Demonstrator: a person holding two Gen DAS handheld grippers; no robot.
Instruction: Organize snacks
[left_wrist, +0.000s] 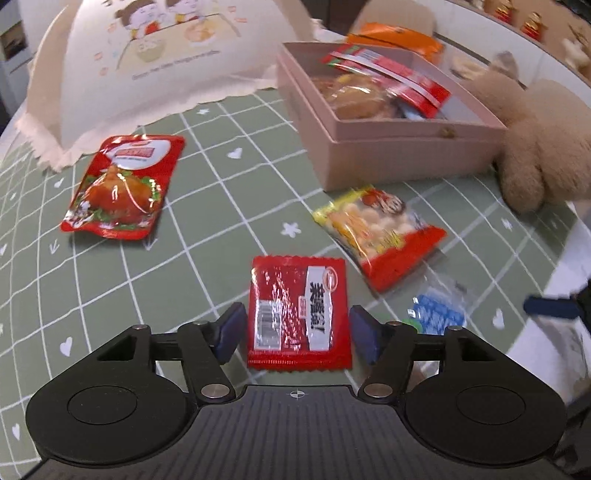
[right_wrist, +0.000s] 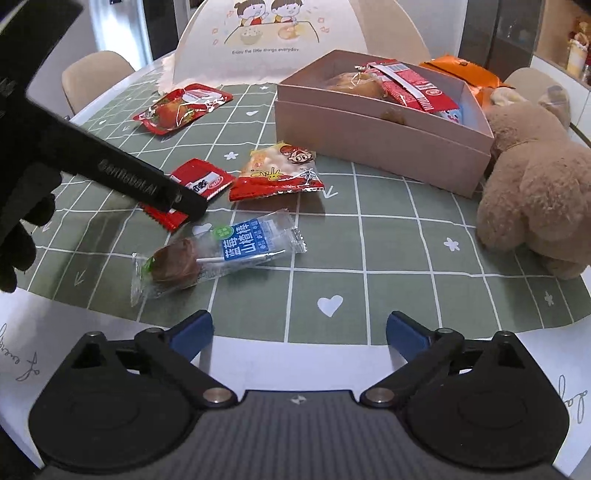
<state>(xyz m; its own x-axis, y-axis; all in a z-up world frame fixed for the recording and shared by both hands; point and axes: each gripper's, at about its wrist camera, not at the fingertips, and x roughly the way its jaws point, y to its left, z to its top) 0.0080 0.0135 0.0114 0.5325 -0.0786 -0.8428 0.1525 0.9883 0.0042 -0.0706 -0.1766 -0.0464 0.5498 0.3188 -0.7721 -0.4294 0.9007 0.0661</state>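
Note:
My left gripper (left_wrist: 297, 332) is open, its blue pads either side of a small red snack packet (left_wrist: 298, 314) lying flat on the green checked cloth; I cannot tell if they touch it. The same packet shows in the right wrist view (right_wrist: 199, 188), partly under the left gripper's black body (right_wrist: 147, 184). My right gripper (right_wrist: 299, 334) is open and empty at the table's near edge. A clear blue-label hawthorn stick packet (right_wrist: 221, 254) lies ahead of it. A yellow-red cracker bag (left_wrist: 380, 232) (right_wrist: 277, 170) and a red chicken pouch (left_wrist: 118, 188) (right_wrist: 181, 107) lie loose. The pink box (left_wrist: 388, 147) (right_wrist: 369, 136) holds several snacks.
A beige plush bear (left_wrist: 535, 147) (right_wrist: 535, 195) sits right of the box. A cream food-cover tent (left_wrist: 147, 74) (right_wrist: 277, 44) stands at the back. An orange bag (right_wrist: 461, 72) lies behind the box. Chairs stand around the table's far side.

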